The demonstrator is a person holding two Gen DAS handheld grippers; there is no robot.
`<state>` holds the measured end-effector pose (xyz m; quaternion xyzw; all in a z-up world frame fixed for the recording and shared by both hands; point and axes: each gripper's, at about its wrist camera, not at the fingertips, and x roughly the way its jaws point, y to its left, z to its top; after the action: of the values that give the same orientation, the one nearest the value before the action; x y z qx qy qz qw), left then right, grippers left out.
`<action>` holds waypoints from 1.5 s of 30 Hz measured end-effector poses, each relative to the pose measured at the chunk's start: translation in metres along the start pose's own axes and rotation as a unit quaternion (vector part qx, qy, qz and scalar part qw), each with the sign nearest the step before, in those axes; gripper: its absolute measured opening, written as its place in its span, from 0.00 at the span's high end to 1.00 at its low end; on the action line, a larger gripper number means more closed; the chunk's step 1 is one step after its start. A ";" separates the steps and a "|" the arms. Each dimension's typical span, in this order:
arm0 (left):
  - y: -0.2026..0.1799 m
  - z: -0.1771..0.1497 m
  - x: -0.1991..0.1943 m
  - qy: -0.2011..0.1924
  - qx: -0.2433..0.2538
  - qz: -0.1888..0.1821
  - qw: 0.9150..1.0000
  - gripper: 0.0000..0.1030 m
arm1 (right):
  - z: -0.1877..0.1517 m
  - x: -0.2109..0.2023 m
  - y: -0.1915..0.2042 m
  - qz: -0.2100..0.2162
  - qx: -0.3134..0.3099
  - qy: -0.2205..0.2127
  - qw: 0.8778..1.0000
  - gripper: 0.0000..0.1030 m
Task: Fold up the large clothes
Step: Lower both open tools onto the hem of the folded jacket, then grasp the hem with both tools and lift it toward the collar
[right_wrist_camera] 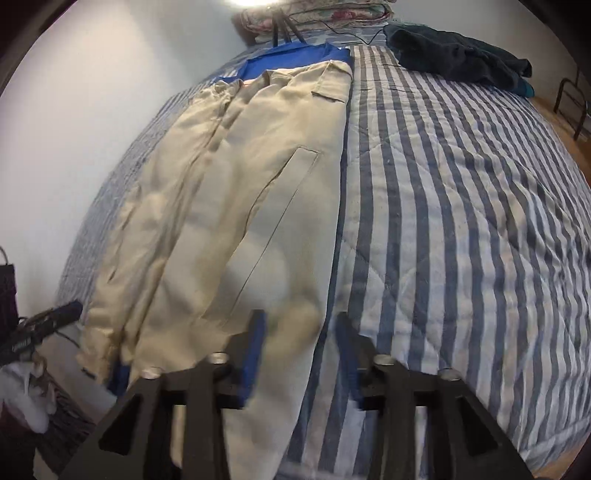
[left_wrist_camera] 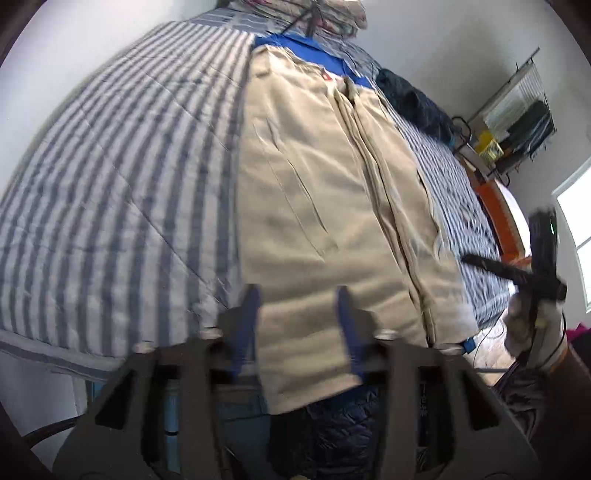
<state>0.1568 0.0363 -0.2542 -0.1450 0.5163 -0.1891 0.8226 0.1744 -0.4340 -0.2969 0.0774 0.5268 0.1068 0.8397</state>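
My left gripper [left_wrist_camera: 299, 317] sits at the bottom centre of the left wrist view, its blue-padded fingers [left_wrist_camera: 248, 321] spread apart with nothing between them but the hem of the beige jacket [left_wrist_camera: 325, 192] lying behind. The jacket runs up the middle of that frame, spread flat on the striped quilt [left_wrist_camera: 122, 177], front closed, its blue lining [left_wrist_camera: 314, 51] showing at the collar near the top. The hem hangs past the quilt's near edge at bottom centre.

My right gripper [right_wrist_camera: 301, 347] occupies the bottom centre of the right wrist view, fingers likewise apart; the left pad overlaps the jacket's right edge, the right pad overlaps the quilt. I cannot tell whether either touches cloth; both views are blurred here.

A dark garment [right_wrist_camera: 454, 55] lies at the upper right of the right wrist view, well apart from the jacket. Folded floral bedding [right_wrist_camera: 317, 14] sits at top centre.
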 end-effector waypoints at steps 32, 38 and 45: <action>0.033 -0.023 0.034 0.095 -0.157 -0.158 0.970 0.86 | -0.055 0.032 -0.007 0.253 0.153 0.096 0.950 0.79; 0.021 -0.007 0.009 0.065 -0.169 -0.184 0.966 0.88 | -0.055 0.012 -0.009 0.310 0.203 0.043 0.928 0.85; 0.004 0.039 -0.017 0.017 -0.164 -0.206 0.965 0.88 | -0.017 -0.013 -0.010 0.327 0.214 -0.013 0.920 0.87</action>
<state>0.1856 0.0494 -0.2257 -0.3782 0.5129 -0.2691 0.7221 0.1541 -0.4464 -0.2954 0.4244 0.4718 0.2595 0.7280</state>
